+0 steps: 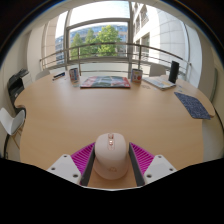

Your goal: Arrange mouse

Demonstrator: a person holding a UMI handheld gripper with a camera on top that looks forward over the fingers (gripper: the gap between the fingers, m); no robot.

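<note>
Between the two fingers of the hand-held gripper (111, 168), at the near edge of the tabletop (100, 115), sits the mouse (111, 155), a pale, rounded one with its scroll wheel facing up and its body pointing away toward the far edge. The pink pads (82, 156) flank it closely on both sides; they seem to touch its flanks, so I judge the fingers to be closed on it, narrowed to about the width of the mouse, though whether it is lifted or resting on the wood cannot be told from this view.

Farther off, at the middle of the far edge, lies a mat (105, 82) with a dark printed surface, and a small cup (74, 74) stands just beside its left end. A dark pad (194, 105) lies near the right edge, with a dark upright object (173, 71) by the far right corner. A chair (12, 122) stands at the left edge, and windows rise beyond the far side.

The step in hand looks like carrying: the mouse is gripped and well apart from any likely resting spot. The next move probably calls for a steady push forward across the bare wood toward the mat, holding the mouse level, then setting it down squarely before the fingers part
</note>
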